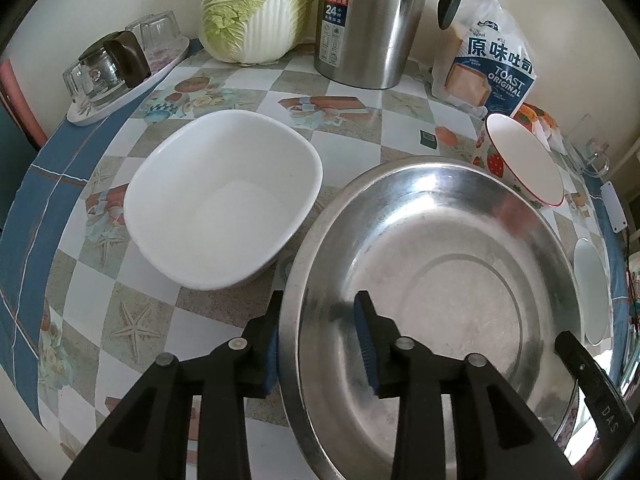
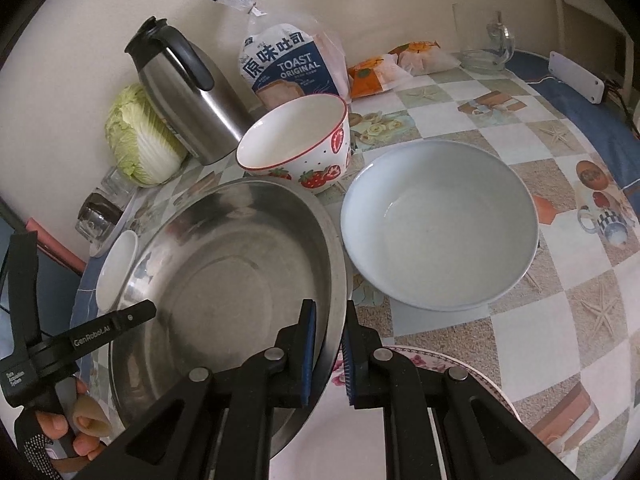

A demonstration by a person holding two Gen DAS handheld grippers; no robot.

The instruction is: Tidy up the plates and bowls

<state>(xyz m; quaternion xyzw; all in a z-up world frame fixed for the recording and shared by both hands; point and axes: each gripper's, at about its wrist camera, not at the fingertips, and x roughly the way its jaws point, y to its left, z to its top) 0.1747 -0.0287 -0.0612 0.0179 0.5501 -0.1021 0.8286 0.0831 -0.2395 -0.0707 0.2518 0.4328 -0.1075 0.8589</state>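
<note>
Steel basin [image 1: 432,280] sits on your surface [image 1: 120,312], between white dish [image 1: 224,200] and pale bowl [image 2: 440,224]. Your right gripper [image 2: 328,354] fingers clamp its rim; left gripper [image 1: 320,344] fingers straddle the opposite rim, slack, not pressing.

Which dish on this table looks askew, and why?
The strawberry bowl behind the steel basin looks tipped, its mouth leaning toward the basin rather than up; fisheye distortion may exaggerate this. Nothing looks spilled or broken.
</note>
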